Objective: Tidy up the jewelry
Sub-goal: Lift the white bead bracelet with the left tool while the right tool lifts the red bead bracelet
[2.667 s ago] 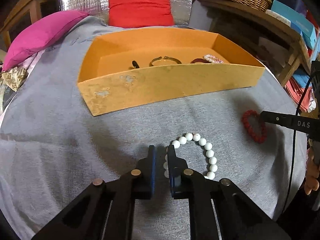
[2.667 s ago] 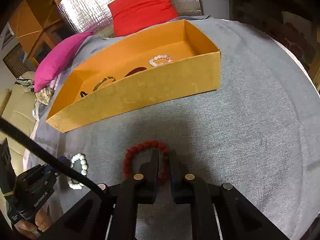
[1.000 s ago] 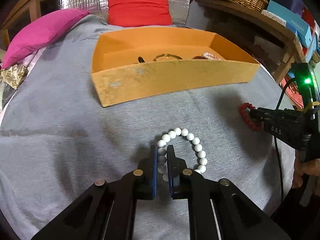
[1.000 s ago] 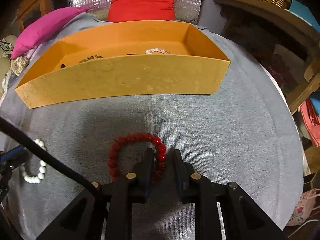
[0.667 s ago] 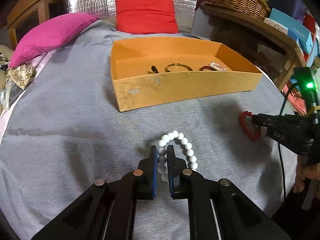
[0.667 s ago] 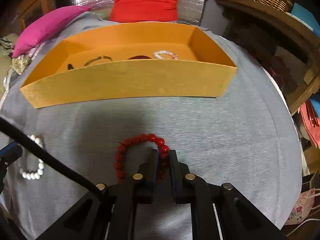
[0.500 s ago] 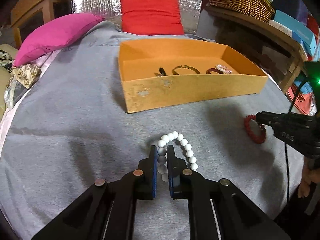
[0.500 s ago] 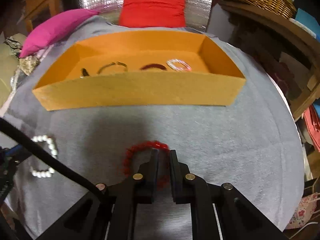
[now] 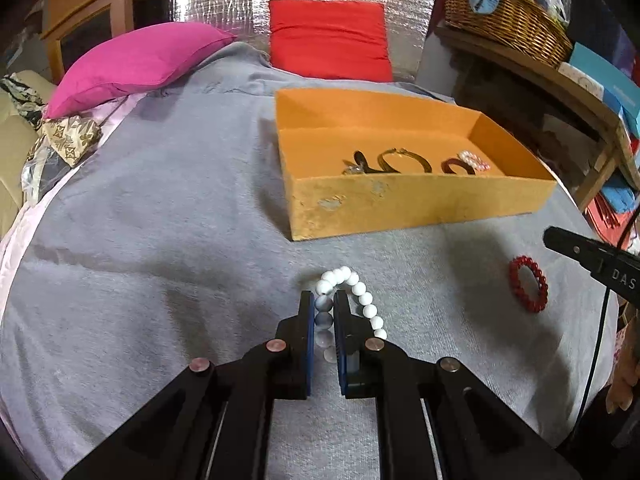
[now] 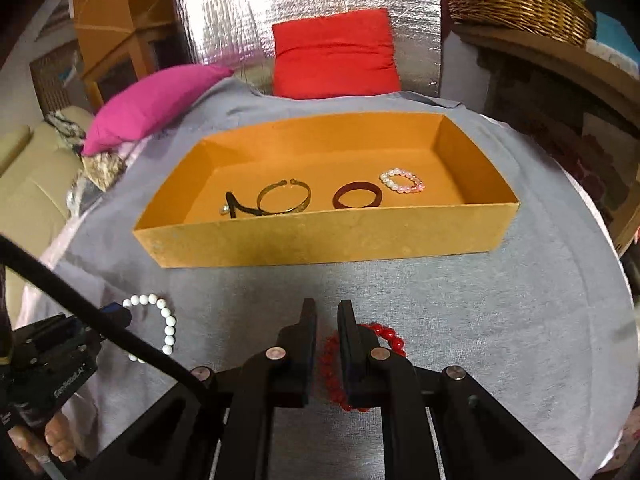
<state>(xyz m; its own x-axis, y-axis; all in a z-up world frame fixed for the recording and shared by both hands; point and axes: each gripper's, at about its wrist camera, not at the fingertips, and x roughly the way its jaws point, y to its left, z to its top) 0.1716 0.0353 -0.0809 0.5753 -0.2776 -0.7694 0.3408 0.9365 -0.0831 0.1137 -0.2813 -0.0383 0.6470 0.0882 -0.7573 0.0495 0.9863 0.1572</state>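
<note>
A grey cloth (image 9: pixel 160 240) covers a round table, with a pink cushion (image 9: pixel 136 64) and a red cushion (image 9: pixel 328 40) at the far edge and a wicker basket (image 9: pixel 508 16) on a shelf to the right. An orange box (image 10: pixel 332 240) sits at the far middle and already holds a gold bangle (image 10: pixel 284 200), a dark ring-shaped band (image 10: pixel 357 200) and a pink bead bracelet (image 10: pixel 401 181). Your left gripper (image 9: pixel 321 320) is clamped narrow on the white bracelet (image 9: pixel 360 300), the loose loop hanging to its right. Your right gripper (image 10: pixel 326 332) is nearly closed, and the red bracelet (image 10: pixel 384 336) sits around its right finger; whether the pads pinch a bead is hidden. If that hold is only a hook, the red bracelet could slide off on the way to the box. The white loop could snag the box's near wall if carried low. Both hands heading for the box together could tangle the cable (image 10: pixel 100 328) crossing the right view.
</note>
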